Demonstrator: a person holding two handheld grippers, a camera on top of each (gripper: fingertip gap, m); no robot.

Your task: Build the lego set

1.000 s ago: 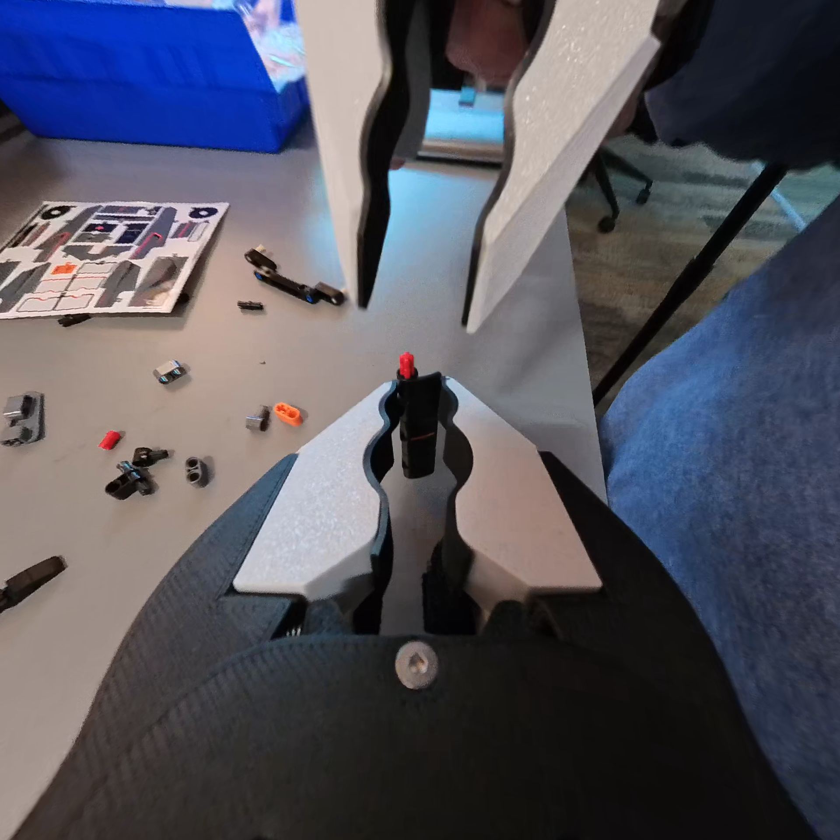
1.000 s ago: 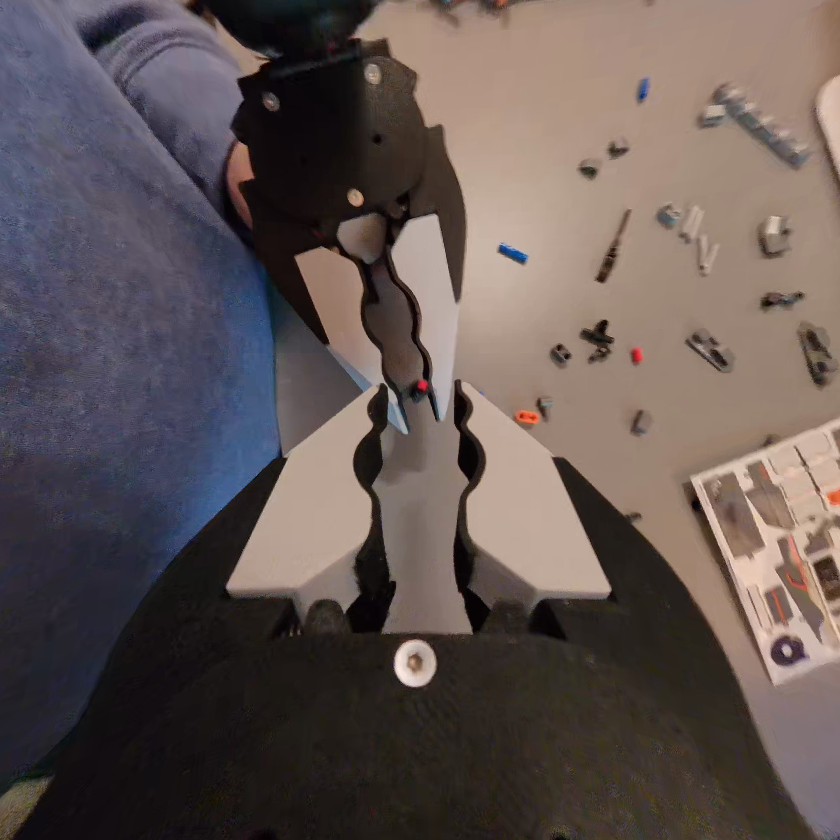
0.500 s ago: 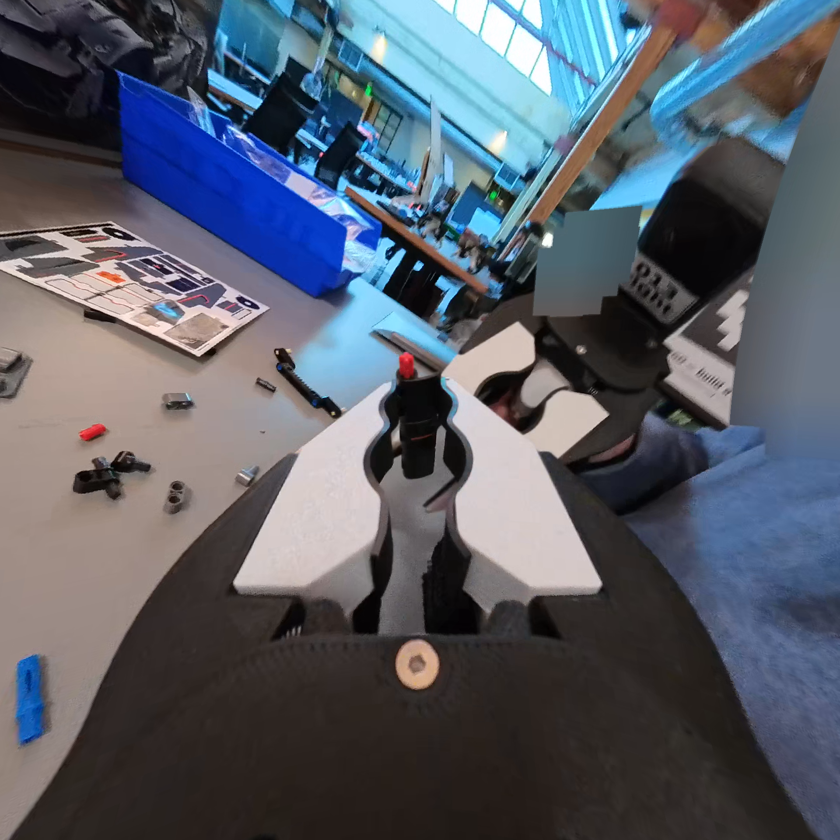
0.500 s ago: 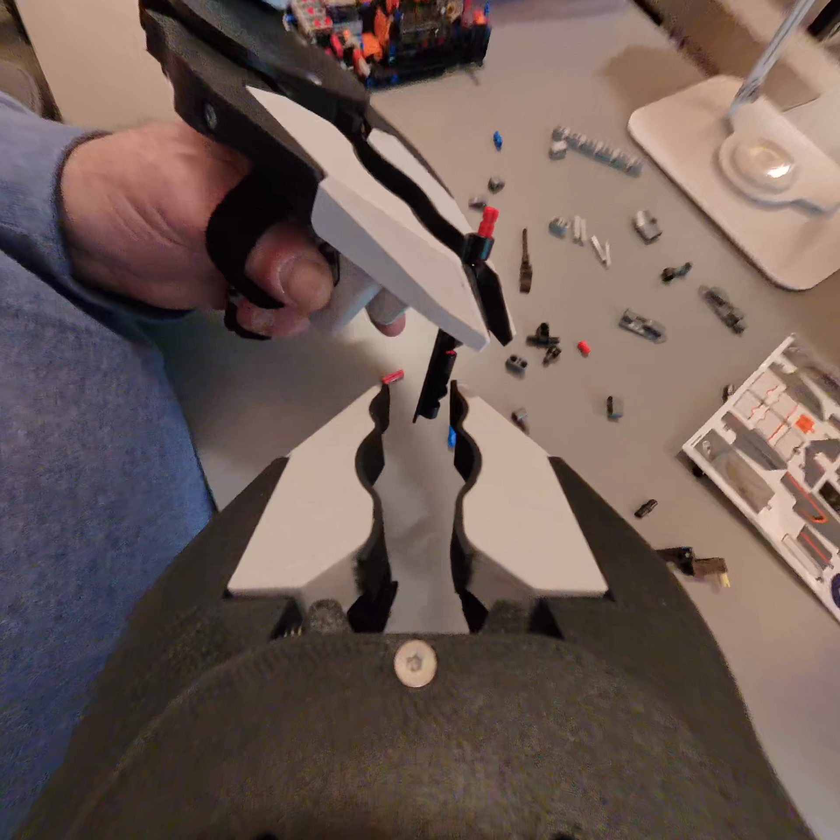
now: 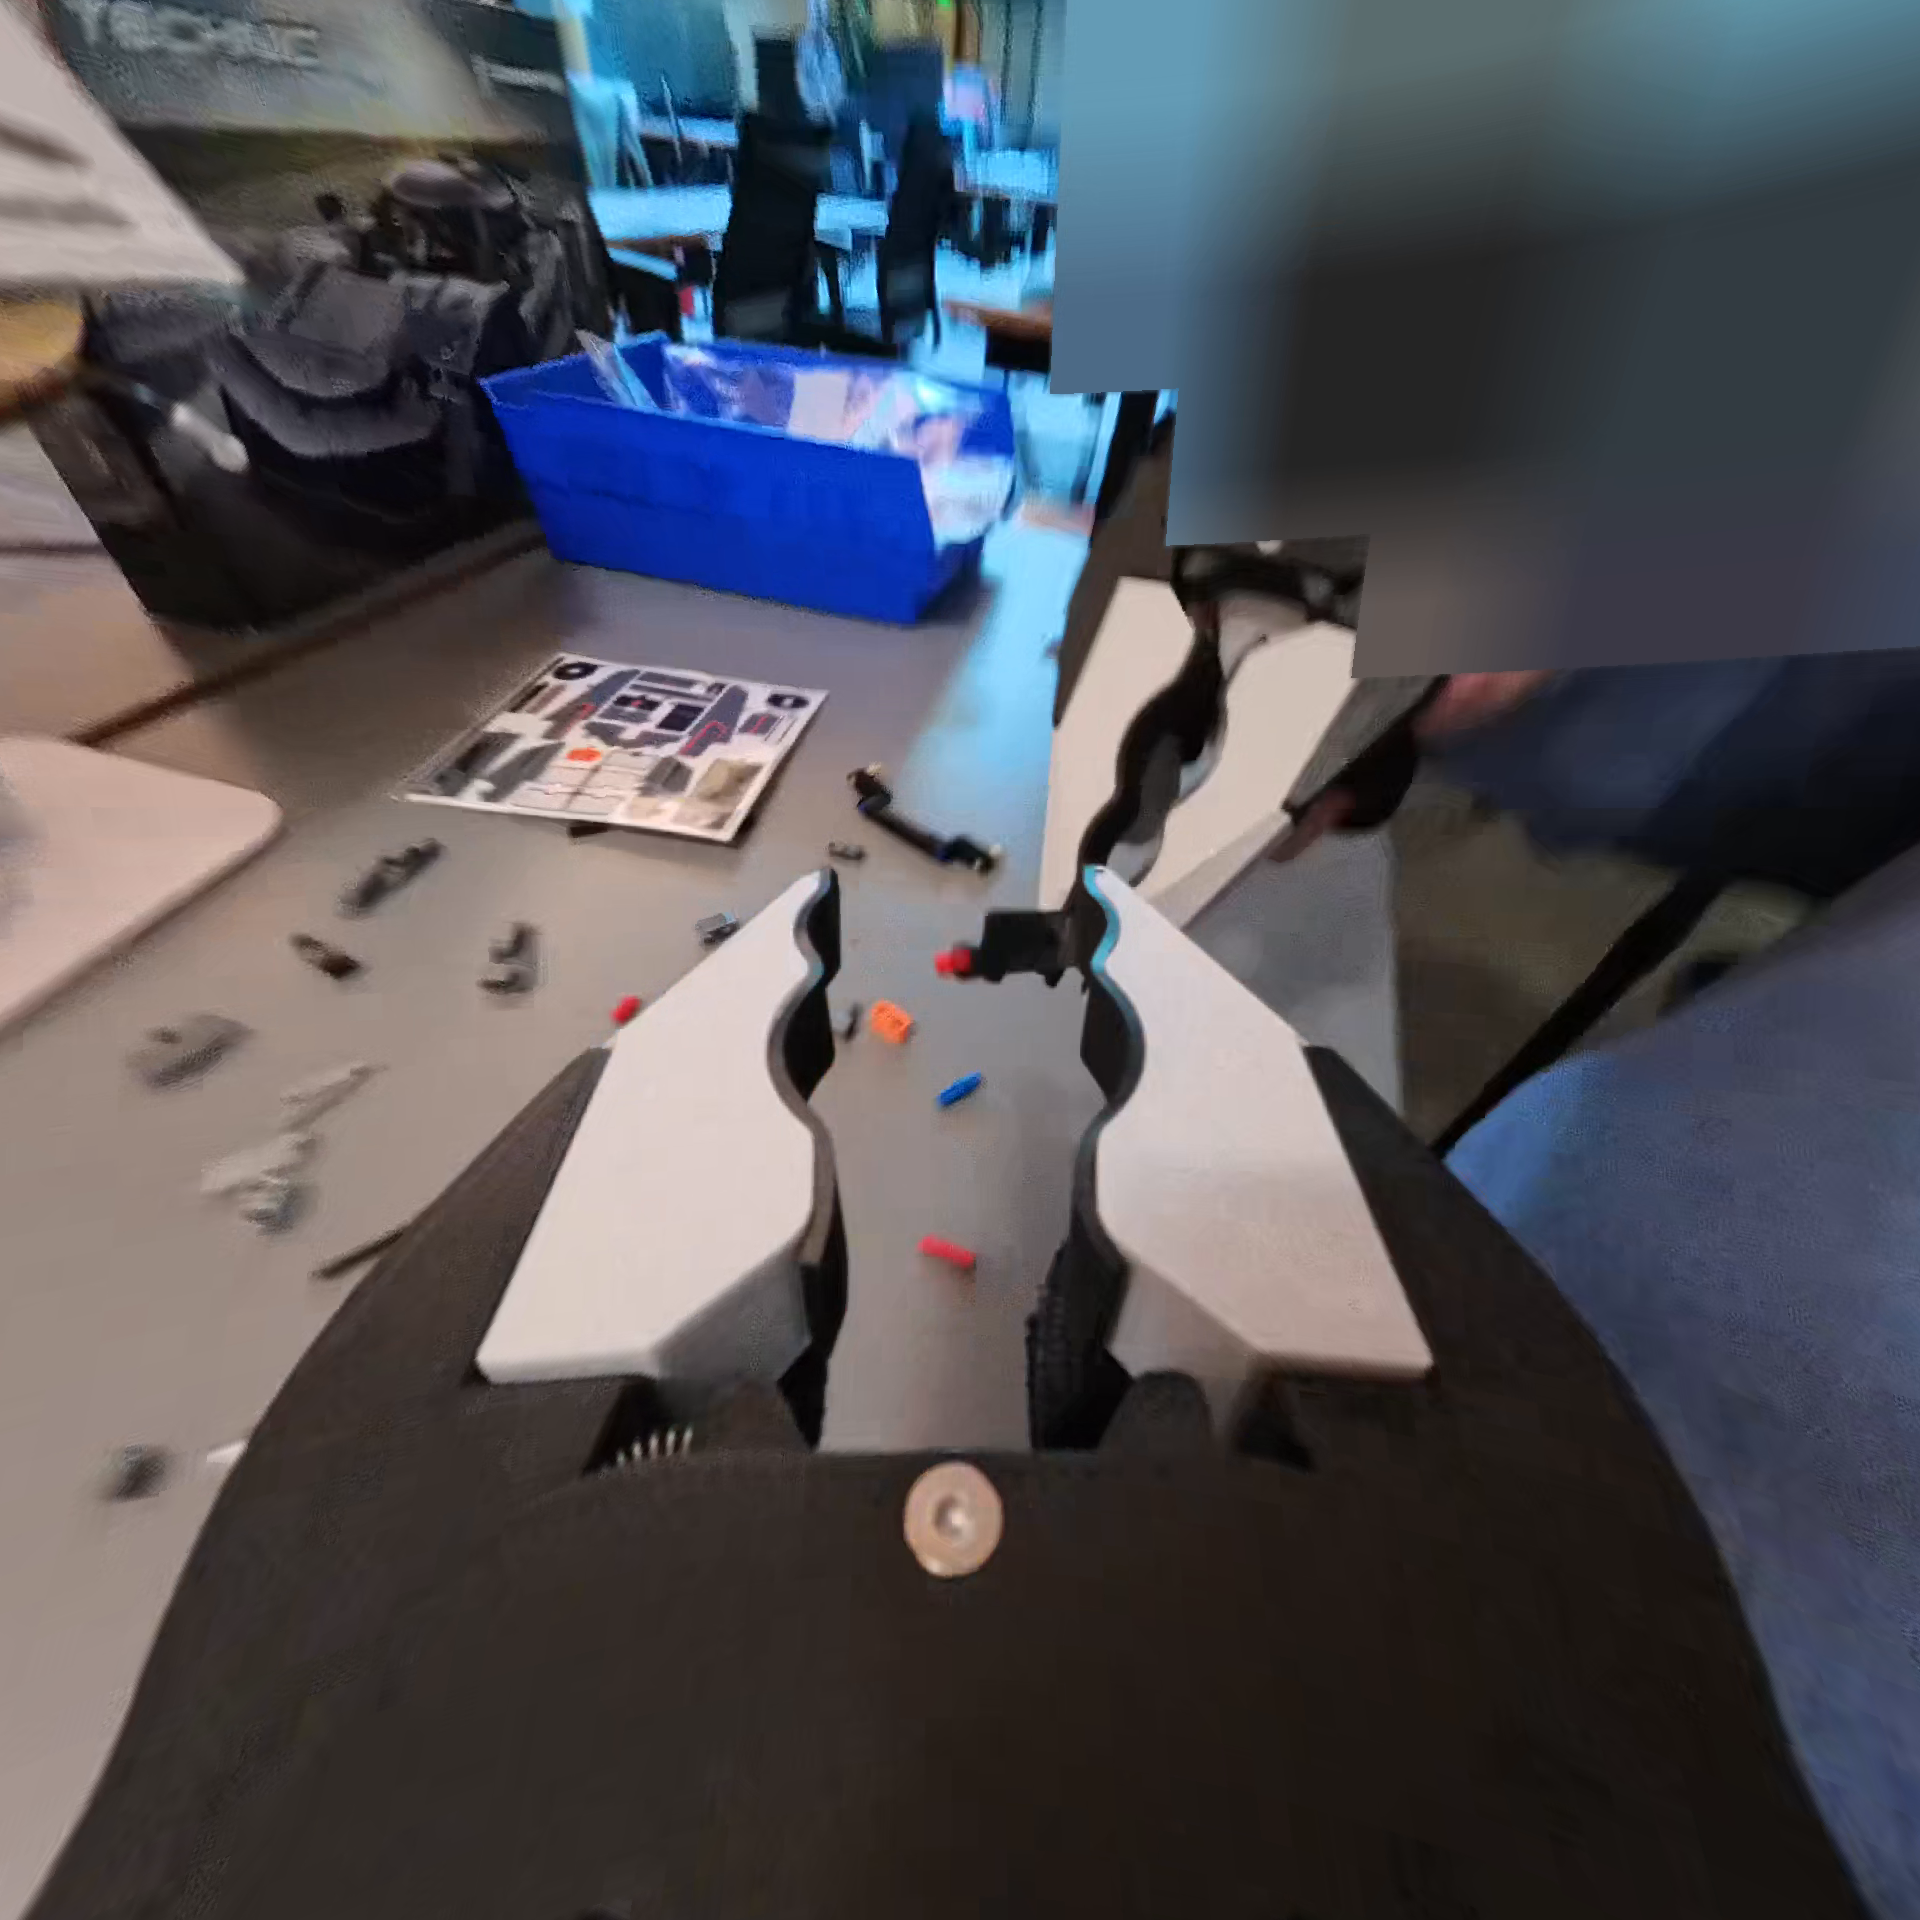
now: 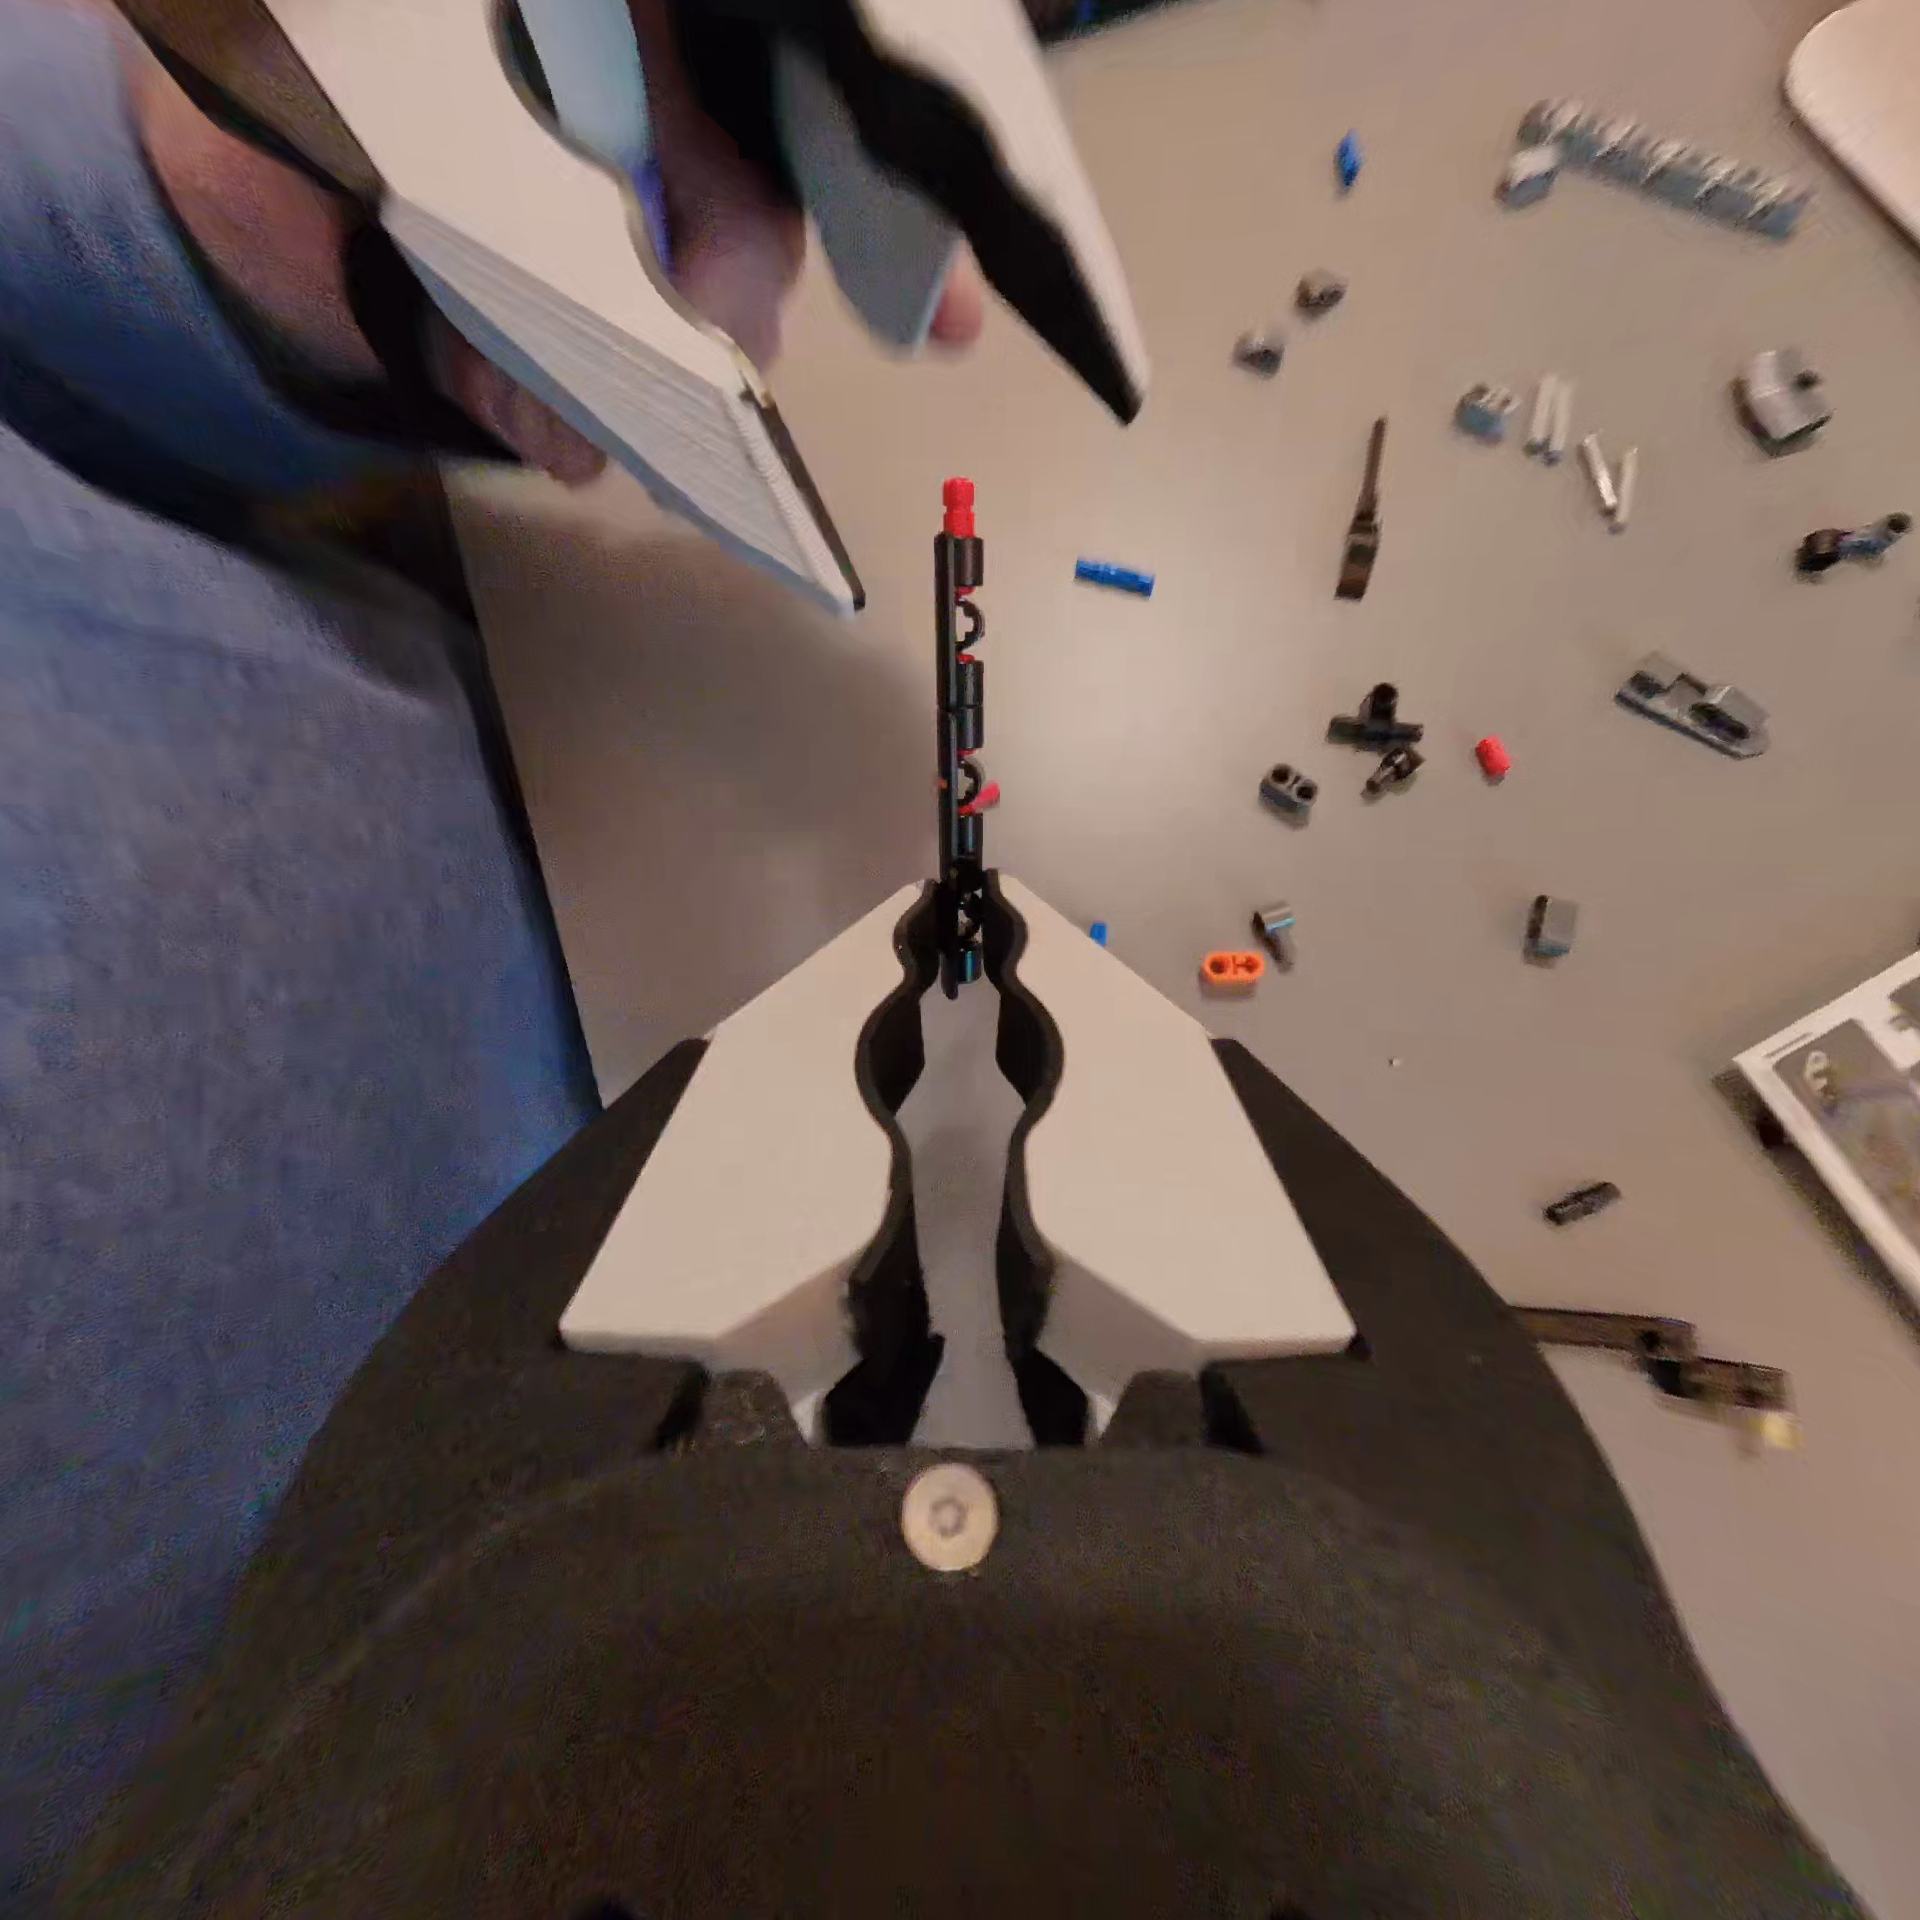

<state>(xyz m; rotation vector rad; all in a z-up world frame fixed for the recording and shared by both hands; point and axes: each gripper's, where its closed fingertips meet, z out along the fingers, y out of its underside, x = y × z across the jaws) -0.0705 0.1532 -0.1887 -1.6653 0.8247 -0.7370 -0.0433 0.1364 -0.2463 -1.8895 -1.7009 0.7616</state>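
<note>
Handoff done since half a second ago: black beam with red pin (image 6: 958, 727) was clamped in the left gripper (image 5: 956, 925), now it sits in the right gripper (image 6: 961, 914). Left jaws now stand wide apart, nothing between them. Right jaws are pinched on the beam's lower end; beam sticks straight out past the fingertips, red pin at the far tip. In the left wrist view the same beam (image 5: 1013, 951) shows just ahead of the left gripper's right finger, held by the right gripper (image 5: 1081, 904), which comes in from the upper right.

Writing: sticker sheet (image 5: 623, 743) lies flat on the table with printed decals, text too small to read. Dark product box (image 5: 312, 312) stands at the back with lettering along its top edge, blurred. No other legible brand or label.

Surface: grey matte table (image 5: 260, 1091), parts scattered loose: orange connector (image 5: 891, 1021), blue pin (image 5: 958, 1089), red pin (image 5: 945, 1252), several grey and black pieces further left, motion-blurred. Right wrist view shows another blue pin (image 6: 1114, 575), orange connector (image 6: 1233, 967), a long grey toothed piece (image 6: 1652, 171), a corner of the sticker sheet (image 6: 1849, 1101).

Room: blue bin (image 5: 727, 488) with clear bags at the far table edge, white lamp base (image 5: 94, 831) to the left, open office with desks and chairs behind. Person's blue sleeve (image 6: 208, 935) along the table edge.
</note>
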